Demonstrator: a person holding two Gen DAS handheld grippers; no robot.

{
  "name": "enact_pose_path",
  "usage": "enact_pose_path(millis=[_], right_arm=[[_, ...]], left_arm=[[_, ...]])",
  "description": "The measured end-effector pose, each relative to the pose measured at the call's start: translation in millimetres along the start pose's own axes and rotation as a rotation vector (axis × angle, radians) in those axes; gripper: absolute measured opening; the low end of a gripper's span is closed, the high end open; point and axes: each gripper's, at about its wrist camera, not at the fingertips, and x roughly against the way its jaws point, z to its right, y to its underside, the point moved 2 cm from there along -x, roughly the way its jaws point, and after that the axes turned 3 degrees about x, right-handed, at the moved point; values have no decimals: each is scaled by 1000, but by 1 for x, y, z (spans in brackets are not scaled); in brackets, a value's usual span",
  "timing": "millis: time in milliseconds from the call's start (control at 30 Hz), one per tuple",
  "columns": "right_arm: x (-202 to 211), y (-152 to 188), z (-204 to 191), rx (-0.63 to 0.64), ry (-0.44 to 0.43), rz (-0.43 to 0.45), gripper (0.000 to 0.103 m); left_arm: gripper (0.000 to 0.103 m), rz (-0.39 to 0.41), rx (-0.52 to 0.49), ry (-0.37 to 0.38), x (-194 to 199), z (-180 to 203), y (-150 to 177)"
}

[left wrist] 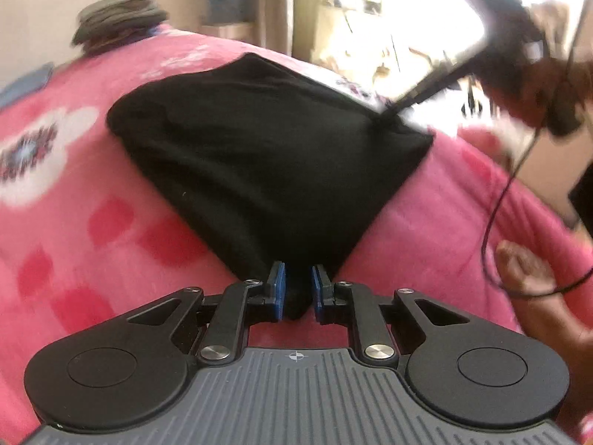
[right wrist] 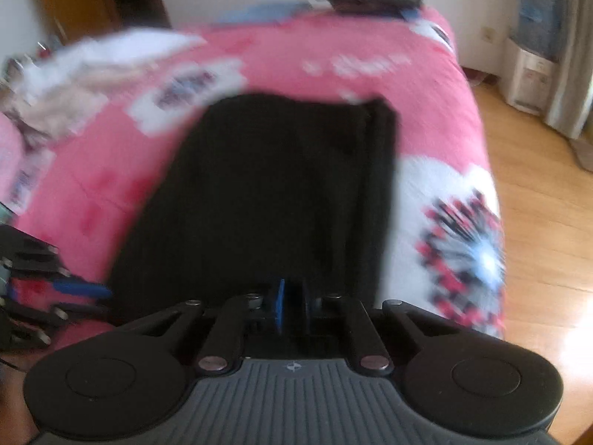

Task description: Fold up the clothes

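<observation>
Nearest the left wrist camera, the left claw (left wrist: 298,289) pinches the near corner of the black garment (left wrist: 267,155), blue pads pressing the bunched cloth. That folded garment lies on the pink flowered bed (left wrist: 92,230). Farther right, the right claw (right wrist: 292,307) is clamped on its opposite edge.
</observation>
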Motion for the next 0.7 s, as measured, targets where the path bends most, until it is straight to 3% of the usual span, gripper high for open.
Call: enact_pose_path(millis=[133, 267, 433, 633, 700], right_arm=[[15, 7, 15, -35, 61, -9, 9], [21, -19, 2, 1, 21, 53, 9], [-9, -45, -12, 64, -10, 69, 9], [-19, -56, 18, -93, -35, 67, 12], [-23, -59, 24, -137, -54, 65, 19]], left_arm=[[15, -5, 53, 27, 1, -6, 1], [16, -14, 44, 38, -1, -8, 0], [16, -17, 28, 40, -1, -7, 0], [19, -8, 24, 41, -1, -6, 1], [21, -6, 14, 44, -1, -5, 1]])
